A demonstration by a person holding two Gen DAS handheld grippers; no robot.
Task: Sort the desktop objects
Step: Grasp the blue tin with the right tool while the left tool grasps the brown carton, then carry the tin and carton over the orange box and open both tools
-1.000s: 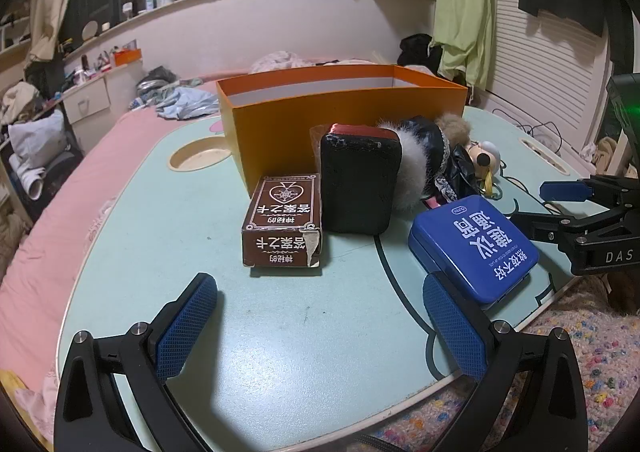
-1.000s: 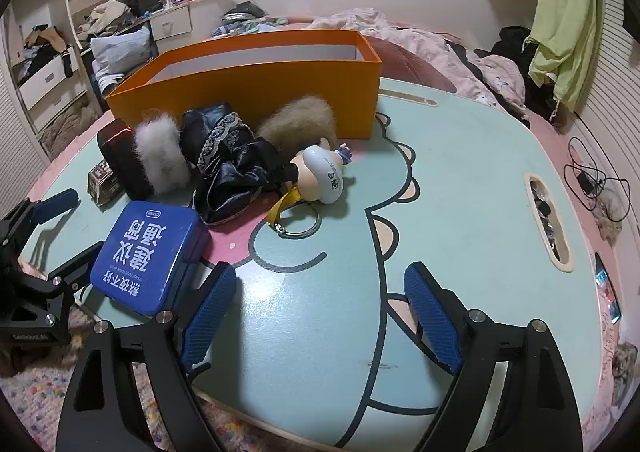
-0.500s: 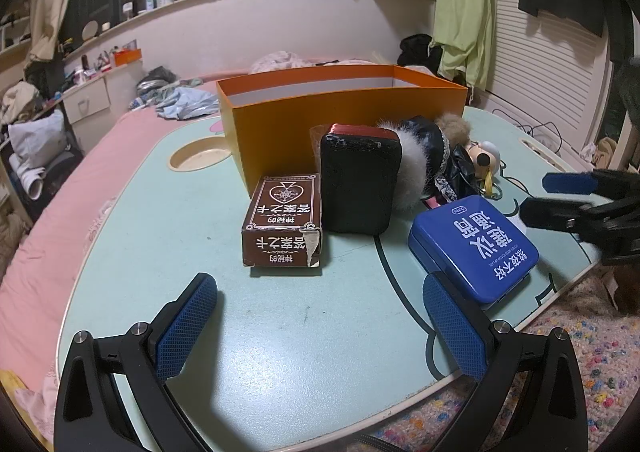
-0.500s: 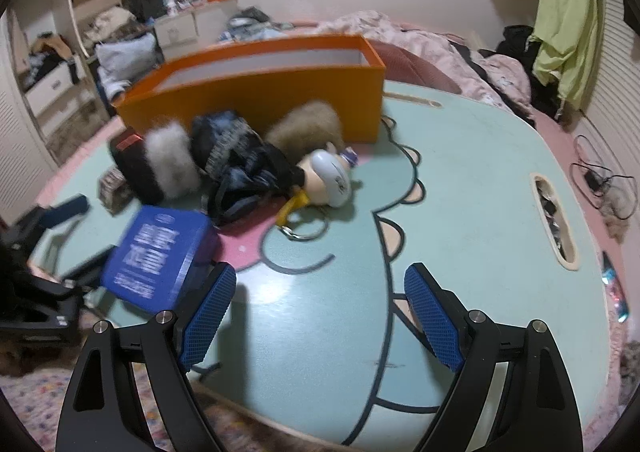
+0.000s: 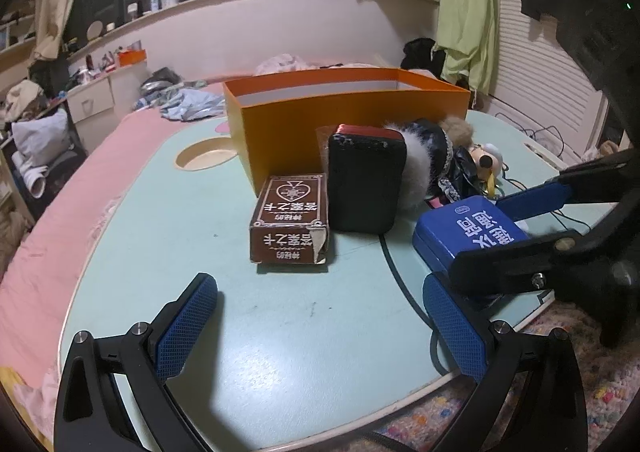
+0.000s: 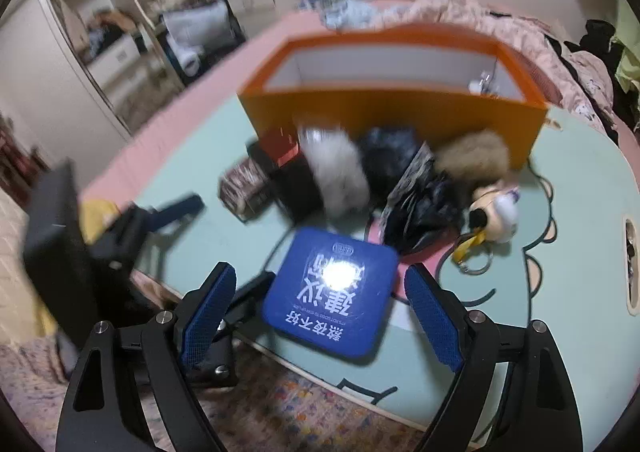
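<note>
A blue square tin [image 6: 332, 292] with white characters lies near the front edge of the mint table [image 5: 160, 236]. My right gripper [image 6: 320, 316] hangs open over it, a blue pad on each side, neither pressing. In the left wrist view the same right gripper [image 5: 500, 240] reaches in from the right across the tin [image 5: 460, 228]. My left gripper [image 5: 320, 328] stands open above bare tabletop, short of a brown card box [image 5: 290, 220] and a black case [image 5: 366, 180]. Behind them stands the open orange box [image 5: 344, 120].
A white fur pompom [image 6: 336, 176], black cloth [image 6: 416, 192], a tan pompom [image 6: 472, 152] and a small doll keychain [image 6: 496, 212] lie before the orange box [image 6: 400, 108]. The left gripper's finger [image 6: 176, 212] is close at the tin's left. A round recess [image 5: 208, 158] sits left of the box.
My right gripper has swung left and risen a little, from beside the blue tin to straddling it. The left gripper and the objects have not moved.
</note>
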